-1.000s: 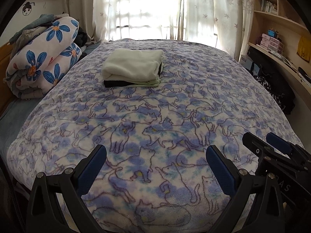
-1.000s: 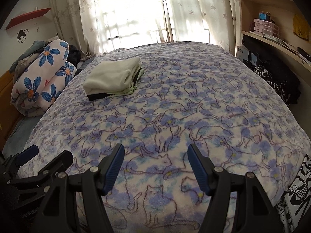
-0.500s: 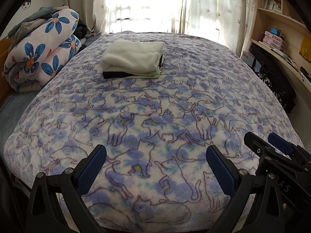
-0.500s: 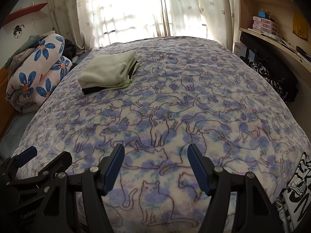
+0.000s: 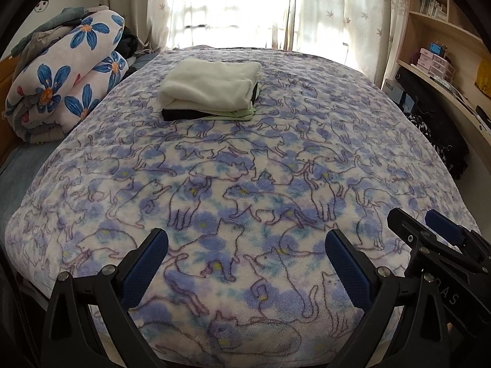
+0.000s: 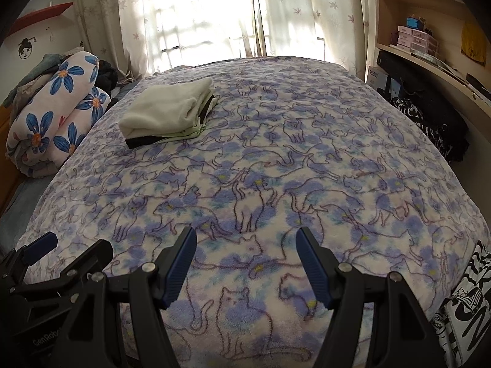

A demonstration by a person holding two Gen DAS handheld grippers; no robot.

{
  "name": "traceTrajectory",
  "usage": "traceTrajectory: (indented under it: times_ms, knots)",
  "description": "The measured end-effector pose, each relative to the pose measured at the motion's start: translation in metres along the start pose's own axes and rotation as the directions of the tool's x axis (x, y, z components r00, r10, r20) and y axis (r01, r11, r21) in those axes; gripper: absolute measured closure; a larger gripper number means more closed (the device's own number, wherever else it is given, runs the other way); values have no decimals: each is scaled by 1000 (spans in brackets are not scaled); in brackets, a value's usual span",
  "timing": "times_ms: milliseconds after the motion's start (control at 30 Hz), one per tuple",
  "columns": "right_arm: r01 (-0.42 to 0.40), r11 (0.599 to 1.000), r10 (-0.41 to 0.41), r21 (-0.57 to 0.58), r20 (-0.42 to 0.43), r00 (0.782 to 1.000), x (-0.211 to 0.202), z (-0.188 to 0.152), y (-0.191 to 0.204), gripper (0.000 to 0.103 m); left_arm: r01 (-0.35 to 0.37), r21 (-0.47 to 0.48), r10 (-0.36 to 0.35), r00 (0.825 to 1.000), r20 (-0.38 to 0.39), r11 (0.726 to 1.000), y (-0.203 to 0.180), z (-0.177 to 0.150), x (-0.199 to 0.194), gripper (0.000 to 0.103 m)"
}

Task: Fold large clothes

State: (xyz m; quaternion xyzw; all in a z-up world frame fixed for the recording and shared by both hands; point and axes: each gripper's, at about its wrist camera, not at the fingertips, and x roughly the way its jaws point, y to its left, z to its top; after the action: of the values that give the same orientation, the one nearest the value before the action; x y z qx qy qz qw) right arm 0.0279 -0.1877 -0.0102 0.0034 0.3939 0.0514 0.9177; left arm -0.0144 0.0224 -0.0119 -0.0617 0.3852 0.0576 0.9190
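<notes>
Both jaw pairs apart and empty, left hand-held gripper [image 5: 245,245] and right hand-held gripper [image 6: 245,245] over cat-print blanket [image 5: 245,159]

A wide bed covered by a fleecy white blanket printed with blue flowers and outlined cats [image 5: 245,184] fills both views. Toward its far left part lies a neat stack of folded clothes [image 5: 211,89], cream on top, pale green under it and black at the bottom. At the bed's left edge rests a rolled white quilt with large blue flowers [image 6: 52,113], just beside the blanket.
</notes>
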Motion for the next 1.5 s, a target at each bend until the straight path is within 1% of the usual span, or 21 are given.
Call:
traceTrajectory:
  times_ms: [267, 1167, 1500]
  knots:
    - [3, 1000, -3, 7, -8, 1000, 4, -2, -4, 35, -2, -4, 2, 1000, -19, 1000, -1, -5, 9, 2]
    - [0, 1000, 0, 4, -9, 1000, 5, -2, -3, 35, -5, -2, 5, 1000, -29, 1000, 0, -6, 10, 2]
    - [2, 1000, -2, 3, -11, 1000, 5, -2, -2, 35, 0, -9, -1, 999, -46, 1000, 2, -10, 11, 2]
